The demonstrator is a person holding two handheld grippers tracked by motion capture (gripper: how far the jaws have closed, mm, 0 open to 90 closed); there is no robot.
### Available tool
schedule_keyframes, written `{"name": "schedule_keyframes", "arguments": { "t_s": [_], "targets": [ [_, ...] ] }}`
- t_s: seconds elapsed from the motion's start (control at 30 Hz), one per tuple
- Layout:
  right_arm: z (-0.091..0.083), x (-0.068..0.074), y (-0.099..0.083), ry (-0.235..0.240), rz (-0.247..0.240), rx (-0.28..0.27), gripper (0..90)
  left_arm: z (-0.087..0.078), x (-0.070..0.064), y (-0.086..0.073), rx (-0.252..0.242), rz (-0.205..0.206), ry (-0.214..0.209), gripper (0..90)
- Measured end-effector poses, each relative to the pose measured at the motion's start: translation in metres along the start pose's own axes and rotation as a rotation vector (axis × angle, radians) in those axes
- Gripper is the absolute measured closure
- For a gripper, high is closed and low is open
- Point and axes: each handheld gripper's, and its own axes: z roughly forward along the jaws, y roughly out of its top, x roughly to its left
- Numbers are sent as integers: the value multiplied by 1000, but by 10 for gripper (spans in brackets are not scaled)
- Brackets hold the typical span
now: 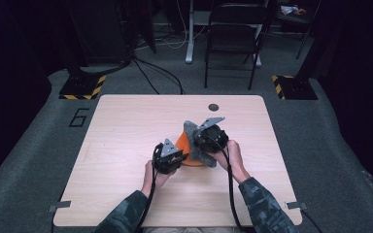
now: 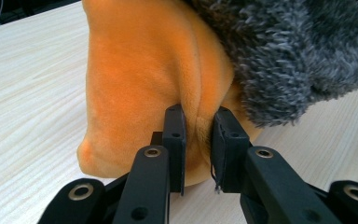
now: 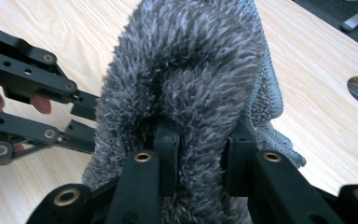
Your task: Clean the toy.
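Orange plush piece [image 2: 140,84] sits mid-worktop [image 1: 126,126], grey fuzzy cloth [image 3: 186,79] draped against it. Left hand-held gripper [image 2: 198,140] pinches a fold of the orange plush; right hand-held gripper [image 3: 198,154] is clamped on the grey cloth, lifting it.
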Motion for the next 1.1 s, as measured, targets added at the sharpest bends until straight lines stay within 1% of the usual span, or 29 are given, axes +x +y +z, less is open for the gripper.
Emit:
{"name": "schedule_keyframes", "arguments": {
  "t_s": [0.03, 0.07, 0.1, 0.13, 0.2, 0.37, 0.47, 0.5, 0.6, 0.7, 0.77, 0.83, 0.87, 0.9, 0.93, 0.97, 1.0, 1.07, 1.1],
  "targets": [
    [0, -1, 0, 0, -4, 18, 712, -1, 1, 0, 7, -3, -7, 773],
    [0, -2, -1, -11, -16, 19, 712, -1, 1, 0, 5, -7, -6, 773],
    [-1, -3, -2, -13, -12, 39, 712, 0, 2, 0, 2, -8, -6, 773],
    [-1, -6, -4, -12, -12, 52, 712, -1, 3, 0, 10, -3, -9, 773],
    [0, -11, -7, -10, 21, 59, 712, -1, 3, 0, 8, -4, -8, 773],
    [2, -24, -16, -19, 59, 101, 712, -1, 4, 0, 5, -9, -8, 773],
    [6, -34, -22, -13, 93, 121, 712, 0, 5, -1, 2, -17, -9, 773],
    [7, -36, -24, -14, 109, 128, 712, 0, 6, 0, 3, -16, -12, 773],
    [12, -44, -31, -19, 129, 163, 712, 0, 6, 0, 3, -15, -14, 773],
    [19, -50, -39, -33, 145, 200, 712, 0, 6, -1, -3, -24, -11, 773],
    [25, -52, -45, -37, 172, 222, 711, 0, 6, -1, -3, -27, -11, 773],
    [30, -54, -50, -38, 184, 229, 711, 1, 6, -1, -4, -26, -11, 773],
    [33, -55, -52, -35, 184, 242, 710, 1, 7, -1, -6, -26, -11, 773],
    [36, -56, -55, -45, 185, 252, 710, 1, 7, -1, -5, -24, -10, 773],
    [39, -57, -58, -48, 190, 270, 709, 1, 7, -1, -6, -28, -9, 773],
    [44, -57, -61, -41, 199, 289, 708, 0, 8, -1, 1, -28, -14, 773],
    [48, -59, -65, -37, 197, 306, 708, 0, 8, -1, -5, -32, -9, 773],
    [50, -61, -67, -26, 218, 299, 708, 0, 10, -2, -3, -36, -12, 773],
    [49, -61, -65, -27, 205, 305, 708, -1, 10, -2, -2, -36, -13, 773]
  ]
}}
